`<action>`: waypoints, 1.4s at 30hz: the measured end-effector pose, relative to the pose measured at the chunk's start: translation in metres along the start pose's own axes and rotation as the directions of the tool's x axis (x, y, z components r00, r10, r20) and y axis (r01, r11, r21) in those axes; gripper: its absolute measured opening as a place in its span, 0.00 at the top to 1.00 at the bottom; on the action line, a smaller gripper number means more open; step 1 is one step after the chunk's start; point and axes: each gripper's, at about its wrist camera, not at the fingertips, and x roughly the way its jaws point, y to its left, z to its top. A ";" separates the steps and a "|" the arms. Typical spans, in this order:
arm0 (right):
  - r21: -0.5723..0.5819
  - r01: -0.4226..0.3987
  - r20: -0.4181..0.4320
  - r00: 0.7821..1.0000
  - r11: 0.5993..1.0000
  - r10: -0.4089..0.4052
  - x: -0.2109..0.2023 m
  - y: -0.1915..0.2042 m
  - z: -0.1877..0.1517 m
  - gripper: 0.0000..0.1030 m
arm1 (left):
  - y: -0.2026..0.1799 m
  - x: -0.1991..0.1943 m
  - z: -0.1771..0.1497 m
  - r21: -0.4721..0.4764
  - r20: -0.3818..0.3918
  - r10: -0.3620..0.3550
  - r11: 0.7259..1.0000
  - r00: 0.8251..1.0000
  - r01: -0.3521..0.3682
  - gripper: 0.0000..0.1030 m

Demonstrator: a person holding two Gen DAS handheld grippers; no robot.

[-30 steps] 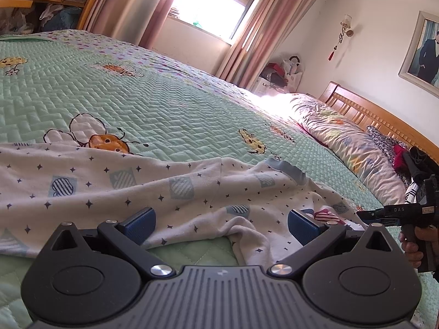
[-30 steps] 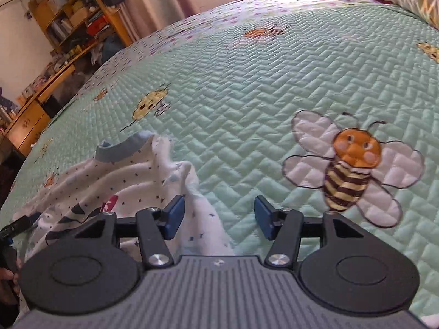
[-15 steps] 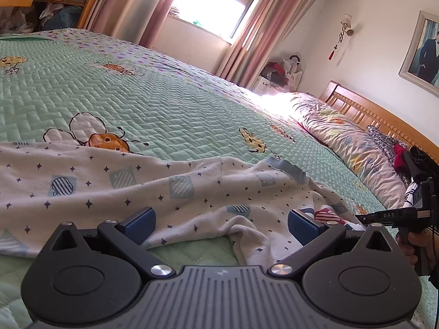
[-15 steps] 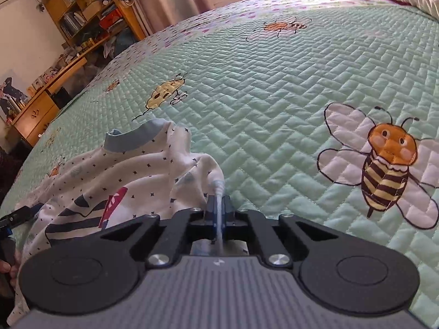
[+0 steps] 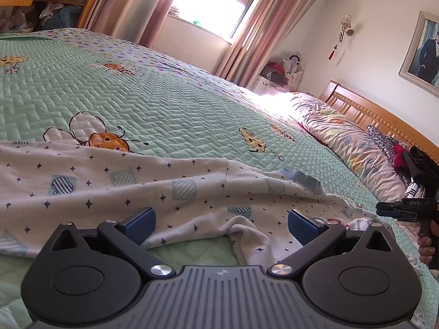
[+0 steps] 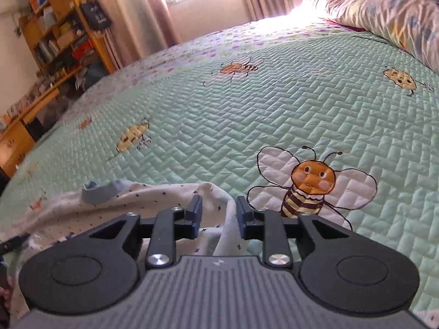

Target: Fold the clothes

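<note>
While the white patterned shirt lies rumpled across the near part of the green quilted bed, both grippers sit at its edges. Left gripper: jaws wide apart, blue pads clear of the cloth; a bunched fold of the shirt lies between them, not pinched. In the left wrist view the shirt spreads from 9 o'clock to 3 o'clock, its blue collar at about 2 o'clock from the gripper.

Right gripper: jaws partly apart and opening; a raised ridge of shirt cloth stands between the pads. Whether the pads touch that cloth I cannot tell; they do not appear to press on it. In the right wrist view the shirt lies from 9 o'clock round to 12 o'clock of the gripper, collar at 10 o'clock.

A bee figure on the quilt sits just beside the right gripper at 1 o'clock. A pillow lies near the wooden headboard at 2 o'clock in the left wrist view. A hand holding the other gripper shows at the right edge, 3 o'clock.
</note>
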 end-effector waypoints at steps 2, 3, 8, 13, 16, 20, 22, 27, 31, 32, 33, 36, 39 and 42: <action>-0.003 0.038 -0.005 0.999 0.999 -0.038 -0.023 -0.007 -0.008 0.65 | 0.000 0.000 0.000 -0.001 0.000 0.000 1.000 1.000 0.000 0.01; -0.009 0.051 -0.014 0.999 0.999 -0.051 -0.034 -0.010 -0.014 0.64 | 0.000 0.000 0.000 0.000 0.000 0.000 1.000 1.000 0.000 0.01; -0.099 0.144 -0.043 0.988 0.985 -0.149 -0.072 -0.011 -0.055 0.57 | -0.001 0.000 -0.001 -0.001 0.001 -0.001 1.000 1.000 0.001 0.01; -0.197 0.247 -0.069 0.962 0.949 -0.265 -0.090 -0.021 -0.085 0.51 | 0.000 0.000 0.000 -0.006 0.002 -0.005 1.000 1.000 0.005 0.01; -0.170 0.319 -0.058 0.941 0.932 -0.333 -0.101 -0.040 -0.090 0.51 | 0.000 0.000 -0.001 -0.006 0.002 -0.005 1.000 1.000 0.005 0.01; 0.197 0.294 0.028 0.952 0.935 -0.305 -0.136 -0.094 -0.096 0.50 | 0.000 0.000 -0.001 -0.007 0.002 -0.006 1.000 1.000 0.006 0.01; 0.356 0.275 0.042 0.950 0.893 -0.309 -0.147 -0.118 -0.107 0.50 | 0.000 0.000 -0.001 -0.008 0.002 -0.006 1.000 1.000 0.006 0.01; 0.557 0.197 0.108 0.946 0.807 -0.306 -0.165 -0.144 -0.128 0.50 | 0.000 0.000 -0.001 -0.006 0.001 -0.005 1.000 1.000 0.005 0.01; 0.667 0.155 0.140 0.934 0.729 -0.327 -0.175 -0.154 -0.148 0.50 | 0.000 0.000 -0.001 -0.003 0.000 -0.002 1.000 1.000 0.002 0.01; 0.684 0.112 0.165 0.939 0.721 -0.303 -0.172 -0.155 -0.154 0.50 | 0.000 0.000 -0.001 -0.002 0.000 -0.001 1.000 1.000 0.001 0.01; 0.700 0.069 0.191 0.941 0.711 -0.279 -0.170 -0.156 -0.159 0.50 | 0.000 0.000 -0.001 -0.001 -0.001 -0.001 1.000 1.000 0.001 0.01; 0.717 -0.028 0.249 0.943 0.696 -0.219 -0.154 -0.155 -0.163 0.49 | 0.000 0.001 -0.001 -0.001 -0.001 0.000 1.000 1.000 0.000 0.01; 0.675 -0.035 0.252 0.950 0.737 -0.186 -0.131 -0.144 -0.144 0.49 | 0.000 0.001 -0.001 -0.001 0.000 0.000 1.000 1.000 0.000 0.01; 0.648 -0.050 0.252 0.956 0.760 -0.153 -0.121 -0.137 -0.130 0.89 | 0.001 0.001 -0.002 -0.002 0.003 0.001 1.000 1.000 -0.001 0.01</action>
